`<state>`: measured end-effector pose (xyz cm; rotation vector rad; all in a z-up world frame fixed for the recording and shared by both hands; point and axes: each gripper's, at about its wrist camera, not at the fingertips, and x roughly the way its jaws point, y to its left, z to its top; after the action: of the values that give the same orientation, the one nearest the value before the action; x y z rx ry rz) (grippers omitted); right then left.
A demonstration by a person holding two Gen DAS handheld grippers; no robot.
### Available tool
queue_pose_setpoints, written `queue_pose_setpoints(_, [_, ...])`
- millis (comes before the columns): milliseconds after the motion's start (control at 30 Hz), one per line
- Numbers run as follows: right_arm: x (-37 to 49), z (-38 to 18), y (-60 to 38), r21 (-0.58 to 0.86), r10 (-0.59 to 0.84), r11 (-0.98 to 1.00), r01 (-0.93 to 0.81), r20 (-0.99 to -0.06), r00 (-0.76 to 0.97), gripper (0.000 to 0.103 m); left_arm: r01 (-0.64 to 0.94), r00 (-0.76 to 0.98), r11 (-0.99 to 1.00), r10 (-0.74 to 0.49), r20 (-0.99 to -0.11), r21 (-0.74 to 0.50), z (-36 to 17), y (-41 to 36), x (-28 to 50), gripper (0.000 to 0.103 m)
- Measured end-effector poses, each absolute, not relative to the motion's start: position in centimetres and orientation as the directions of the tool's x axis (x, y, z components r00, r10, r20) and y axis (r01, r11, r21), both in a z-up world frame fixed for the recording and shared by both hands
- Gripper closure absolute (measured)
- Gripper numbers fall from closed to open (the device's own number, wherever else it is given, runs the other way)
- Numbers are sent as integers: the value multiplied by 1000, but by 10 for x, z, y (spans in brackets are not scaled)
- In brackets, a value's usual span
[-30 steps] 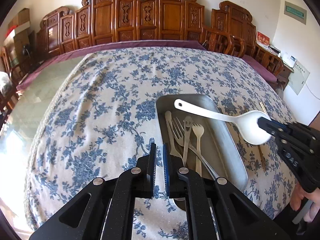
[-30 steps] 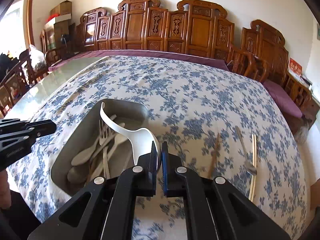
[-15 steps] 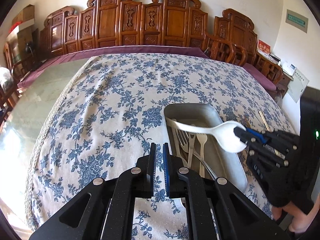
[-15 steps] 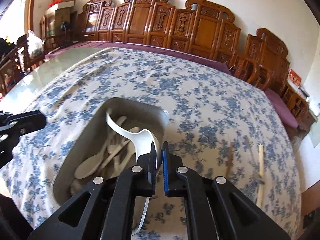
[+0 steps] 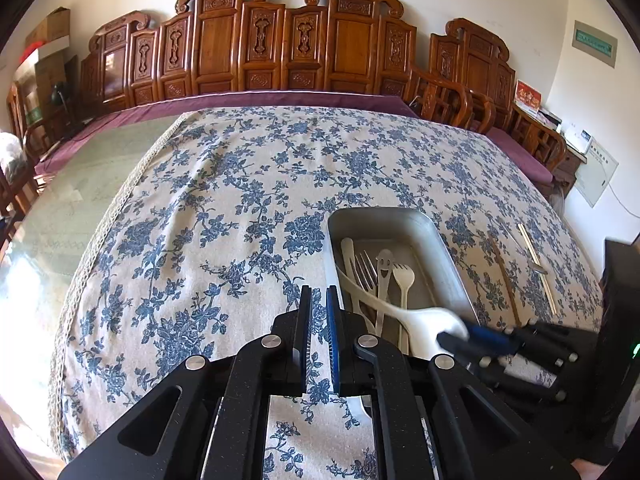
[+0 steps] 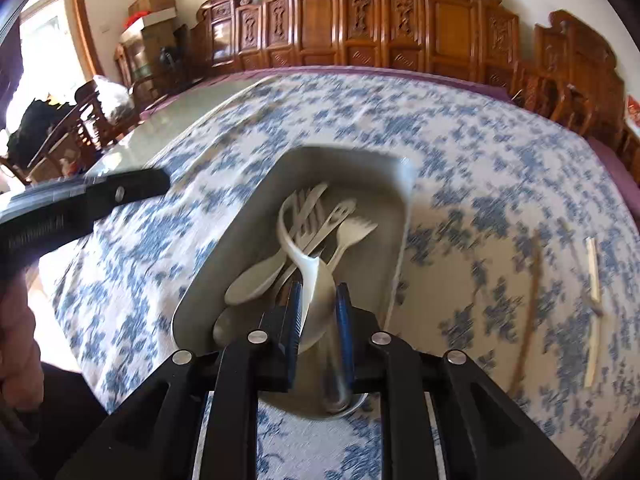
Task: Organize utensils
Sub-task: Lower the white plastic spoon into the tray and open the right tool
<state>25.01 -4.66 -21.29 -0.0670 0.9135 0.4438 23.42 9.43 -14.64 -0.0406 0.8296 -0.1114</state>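
Right gripper (image 6: 318, 312) sits low over the near end of the metal tray (image 6: 248, 216), jaws just opening; white ladle-style spoon (image 6: 308, 276) is between them, bowl at the pads, and the pads look clear of it on both sides, so I read it as released or nearly so. Left gripper (image 5: 319, 320) is closed on nothing, parked over the tablecloth (image 5: 208, 208) just left of the tray. For this step: finish opening fully before lifting, then back out along the finger line so the pads don't snag the spoon bowl and flip it out. Spoon is glossy white plastic, long curved handle arching over the other cutlery (image 6: 320, 220) already in the tray (forks, a spoon, a smiley-face piece), handle tip toward the far end. It's resting on the pile, not flat, so it may rock. Still out on the cloth to the right: chopsticks (image 6: 592, 268) and a thin brown stick (image 6: 530, 304).
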Motion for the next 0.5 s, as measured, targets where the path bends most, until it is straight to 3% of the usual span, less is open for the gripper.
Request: queue_pose_setpoints(500, [237,-182,-89,152,391,895,-419,-717,577,71,103,664,991,-134,-735,-88,-149,85,237,96])
